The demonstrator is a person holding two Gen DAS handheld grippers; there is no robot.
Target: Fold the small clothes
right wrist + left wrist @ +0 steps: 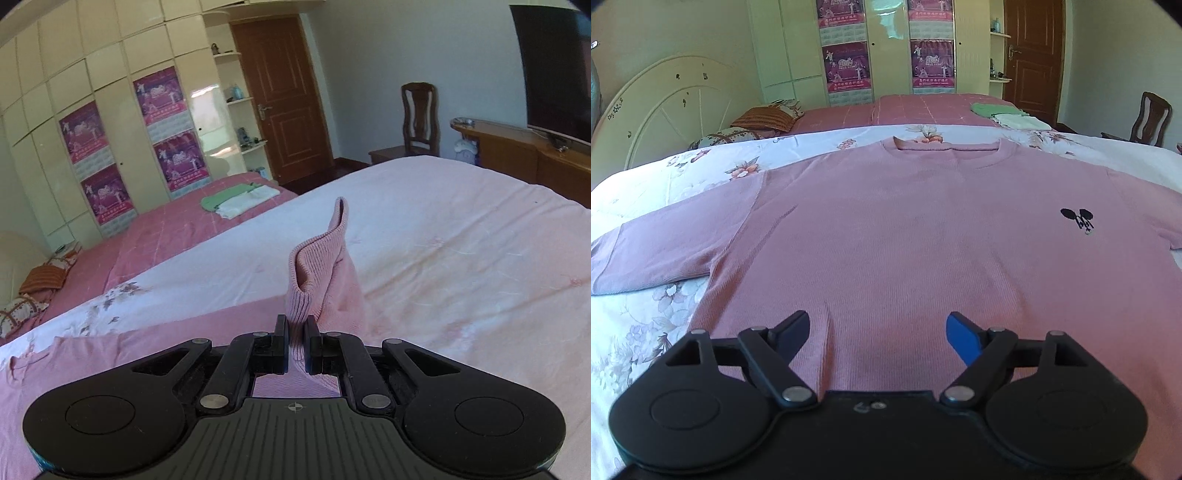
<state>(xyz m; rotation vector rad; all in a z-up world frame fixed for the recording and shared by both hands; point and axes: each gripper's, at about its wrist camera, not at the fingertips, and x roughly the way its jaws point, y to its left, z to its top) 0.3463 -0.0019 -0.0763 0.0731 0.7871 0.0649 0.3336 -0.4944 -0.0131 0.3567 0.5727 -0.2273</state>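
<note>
A pink knit top [905, 229] lies spread flat on the floral white bedcover [646, 325], neckline away from me, with a small black emblem [1078, 218] on its right chest. My left gripper [877, 334] is open and empty, hovering over the hem with nothing between its fingers. In the right wrist view my right gripper [295, 341] is shut on a fold of the pink top [317, 266], probably a sleeve or side edge, which stands lifted above the bedcover [461, 258].
A pink quilt [916, 110] covers the bed's far part, with folded green and white clothes [240, 199] on it. Pillows [768, 118] and a headboard [665, 110] are at left. A wardrobe, a door, a chair [419, 118] and a TV bench [517, 147] stand beyond.
</note>
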